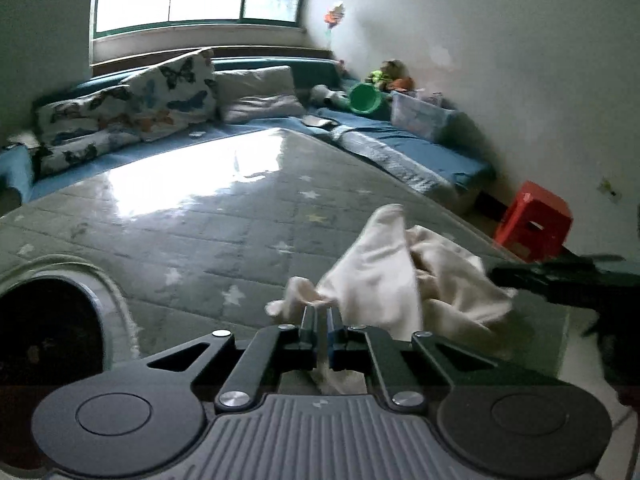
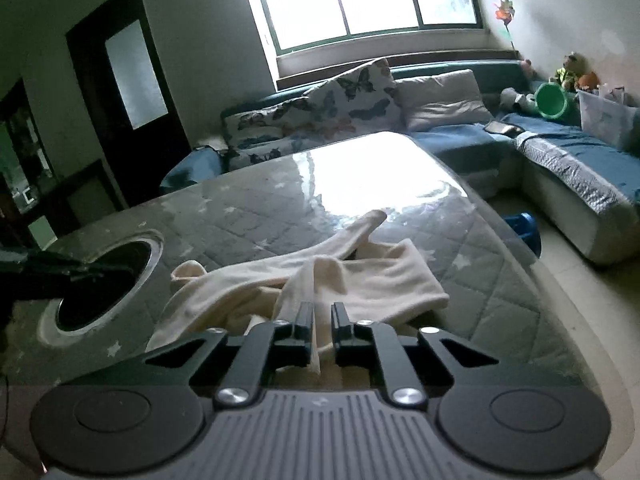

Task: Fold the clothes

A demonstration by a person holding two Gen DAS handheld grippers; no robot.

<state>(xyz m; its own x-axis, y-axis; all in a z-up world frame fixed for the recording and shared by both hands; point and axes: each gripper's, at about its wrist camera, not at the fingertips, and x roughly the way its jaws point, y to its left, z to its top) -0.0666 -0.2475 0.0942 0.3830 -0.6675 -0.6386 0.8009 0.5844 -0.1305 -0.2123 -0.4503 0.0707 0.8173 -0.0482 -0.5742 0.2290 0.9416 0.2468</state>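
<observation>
**Hand-held grippers both on the cloth, left pinched tight, right loose**

Your left hand-held gripper (image 1: 322, 312) has its fingers nearly together on a corner of the cream garment (image 1: 400, 276); a small tuft of cloth sticks out past the tips, so read it as clamped. From there the garment bunches up to the right and slightly farther away, lifted in a crumpled peak, not lying flat. Your right hand-held gripper (image 2: 322, 312) has a fold of the same garment (image 2: 320, 276) running between its fingers, but a gap shows beside the cloth; you cannot tell from this view whether it truly grips or only straddles it.

Seen from the right wrist, the garment's long axis runs from near left to far right across the counter (image 2: 500, 300), with one narrow limb (image 2: 360, 228) reaching away toward the window glare. Both grippers sit at the near edge of the cloth, left one at its left end, right one nearer the middle.

Hard to judge: what kind of garment it is, where its hems lie, and how much hangs below the grippers. Motion blur smears the left view. A dark round opening (image 2: 104, 284) lies in the counter just left of the cloth.
</observation>
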